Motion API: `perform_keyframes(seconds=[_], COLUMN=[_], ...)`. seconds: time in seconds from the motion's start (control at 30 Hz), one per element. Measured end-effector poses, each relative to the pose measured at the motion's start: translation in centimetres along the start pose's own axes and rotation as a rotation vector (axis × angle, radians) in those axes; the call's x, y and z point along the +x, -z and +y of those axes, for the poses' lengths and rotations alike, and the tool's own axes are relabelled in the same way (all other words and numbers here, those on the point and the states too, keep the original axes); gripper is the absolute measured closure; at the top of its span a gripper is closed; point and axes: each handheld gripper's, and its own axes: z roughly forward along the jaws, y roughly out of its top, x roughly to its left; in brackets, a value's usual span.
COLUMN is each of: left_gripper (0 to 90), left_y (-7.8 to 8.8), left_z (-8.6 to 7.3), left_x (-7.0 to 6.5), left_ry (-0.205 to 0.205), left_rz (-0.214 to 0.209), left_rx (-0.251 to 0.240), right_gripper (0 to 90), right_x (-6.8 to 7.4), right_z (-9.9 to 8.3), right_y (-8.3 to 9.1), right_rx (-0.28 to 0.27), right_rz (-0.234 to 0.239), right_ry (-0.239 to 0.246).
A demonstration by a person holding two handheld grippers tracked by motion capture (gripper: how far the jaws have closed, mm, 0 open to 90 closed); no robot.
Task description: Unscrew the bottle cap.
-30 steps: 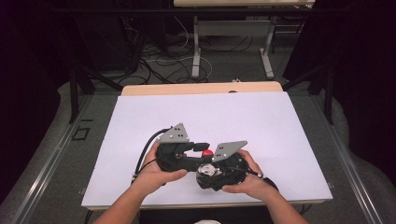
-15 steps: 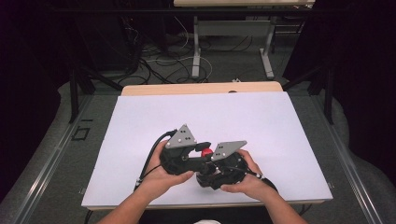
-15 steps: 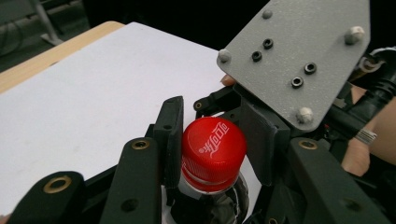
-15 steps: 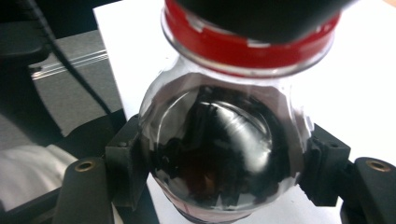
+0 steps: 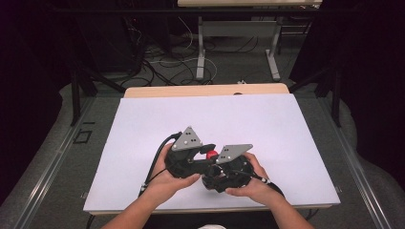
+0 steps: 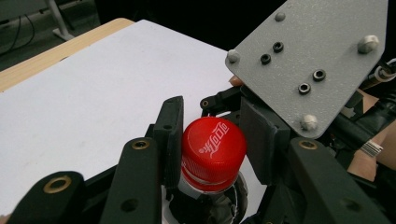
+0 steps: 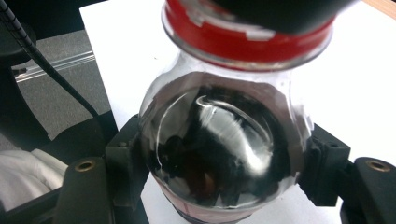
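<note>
A clear bottle (image 7: 219, 154) of dark liquid with a red cap (image 6: 214, 144) is held between both grippers near the table's front edge. My left gripper (image 6: 212, 135) is shut on the red cap, one pad on each side of it. My right gripper (image 7: 219, 158) is shut on the bottle's round body just below the neck. In the high view the cap (image 5: 211, 155) peeks out between the left gripper (image 5: 191, 160) and the right gripper (image 5: 224, 171), which sit close together in the person's hands.
The white table top (image 5: 215, 119) stretches away beyond the hands, with a wooden strip (image 5: 205, 90) along its far edge. The right gripper's grey plate (image 6: 308, 65) stands close over the cap. Cables and table legs (image 5: 200, 52) lie on the floor behind.
The left gripper has edged slightly right and rolled, its grey plate now more upright. The right gripper and the bottle have stayed in place.
</note>
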Motion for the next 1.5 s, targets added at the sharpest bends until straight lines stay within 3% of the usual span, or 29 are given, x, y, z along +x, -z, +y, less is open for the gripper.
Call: perform_keyframes(seconds=[0.2, 0.3, 0.47, 0.63, 0.73, 0.9, 1.13, 1.33, 1.5], left_gripper=[61.6, 60.7, 51.3, 47.8, 48.1, 52.6, 54.0, 58.4, 61.3], left_y=[-0.2, -0.2, 0.2, 1.1, 1.4, 1.5, 1.2, 0.8, 0.7], left_z=[-0.1, -0.1, -0.4, -1.0, -1.2, -1.1, -1.1, -1.0, -0.9], left_x=[0.2, 0.5, 1.1, 1.5, 1.6, 1.7, 2.1, 2.2, 1.8], left_ry=[0.012, 0.019, 0.032, 0.017, -0.001, -0.037, -0.037, -0.042, -0.041], left_rz=[0.000, -0.026, -0.061, -0.112, -0.142, -0.152, -0.167, -0.210, -0.182], left_rx=[0.001, 0.007, -0.012, -0.011, -0.015, -0.016, -0.029, -0.012, -0.005], right_gripper=[30.0, 30.1, 30.0, 30.0, 30.0, 30.0, 30.0, 30.0, 30.0], right_x=[0.0, -0.1, -0.2, -0.1, 0.0, 0.2, 0.1, 0.3, 0.3], right_z=[-0.1, -0.1, -0.1, -0.1, -0.1, 0.0, 0.0, 0.0, 0.0], right_y=[-0.2, -0.2, 0.0, -0.1, -0.1, -0.2, -0.1, -0.1, -0.2], right_rx=[-0.010, -0.003, -0.004, -0.005, -0.010, -0.009, -0.013, -0.006, -0.010], right_rz=[-0.021, -0.009, 0.007, 0.029, 0.042, 0.059, 0.068, 0.076, 0.074], right_ry=[-0.011, -0.007, -0.001, 0.003, 0.011, 0.018, 0.021, 0.032, 0.029])
